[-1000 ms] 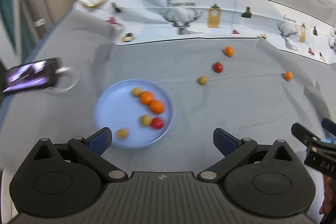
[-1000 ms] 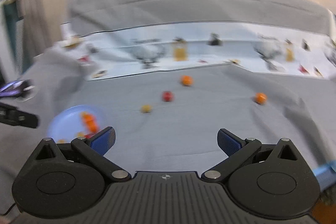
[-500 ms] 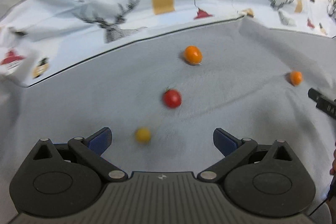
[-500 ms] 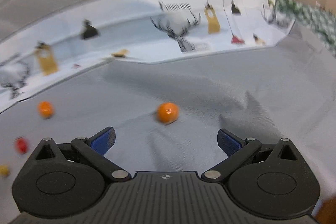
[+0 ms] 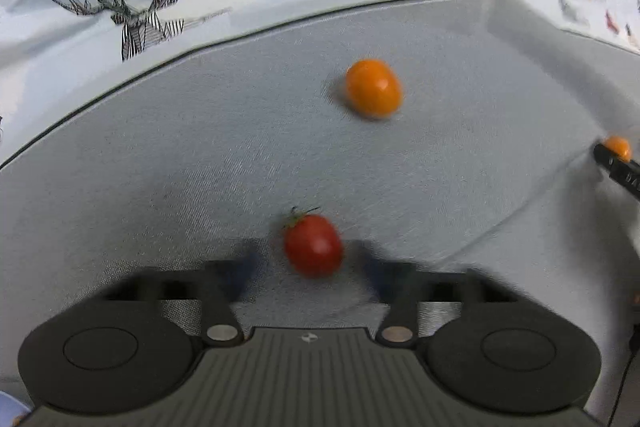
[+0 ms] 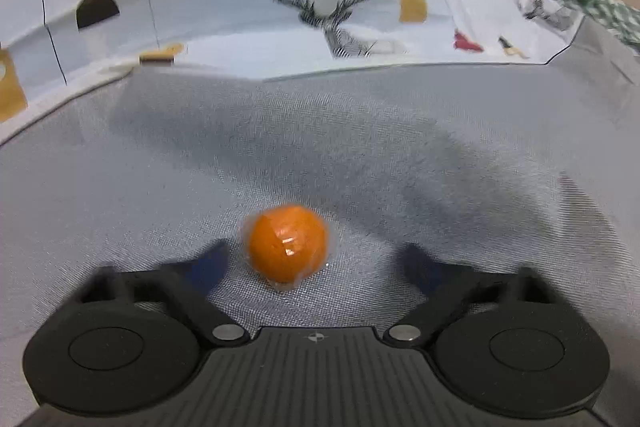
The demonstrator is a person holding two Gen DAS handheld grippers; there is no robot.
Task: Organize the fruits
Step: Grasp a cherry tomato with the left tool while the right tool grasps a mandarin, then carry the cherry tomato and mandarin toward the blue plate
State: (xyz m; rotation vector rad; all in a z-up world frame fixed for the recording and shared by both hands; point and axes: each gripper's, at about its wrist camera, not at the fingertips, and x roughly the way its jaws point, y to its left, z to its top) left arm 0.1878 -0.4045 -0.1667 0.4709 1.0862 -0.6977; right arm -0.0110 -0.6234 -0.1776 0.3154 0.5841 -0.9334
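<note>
both grippers dropped onto loose fruit and began to close

the widest change was in the surroundings. a second earlier both wrist views took in the whole grey cloth, with a blue plate of small fruit at its left side and a phone beyond it. in the latest views the plate and phone were gone from sight, and the cloth filled each frame up to the deer-print sheet at the back. both hands had swept across and down toward the scattered fruit.

the left gripper had been spread wide above the plate. it now stood low over the cloth with a red cherry tomato between its blurred blue fingertips. its jaws were closing, yet a narrow gap showed on each side of the tomato, so it was not yet pinched. an orange cherry tomato lay further back, well apart, on the cloth.

the right gripper had likewise been wide open and far from any fruit. a round orange fruit, seemingly in a clear wrap, now sat between its fingers, nearer the left one. the jaws were closing but wider apart than the left pair, and no pad touched the fruit. at the right edge of the left view this same fruit showed just beyond a dark finger of the right gripper.

for the task this looked like the grasp step of a two-handed pick: two of the loose pieces were bracketed and about to be gripped, with the carry back to the plate yet to come, and at least the orange tomato left to fetch.
</note>
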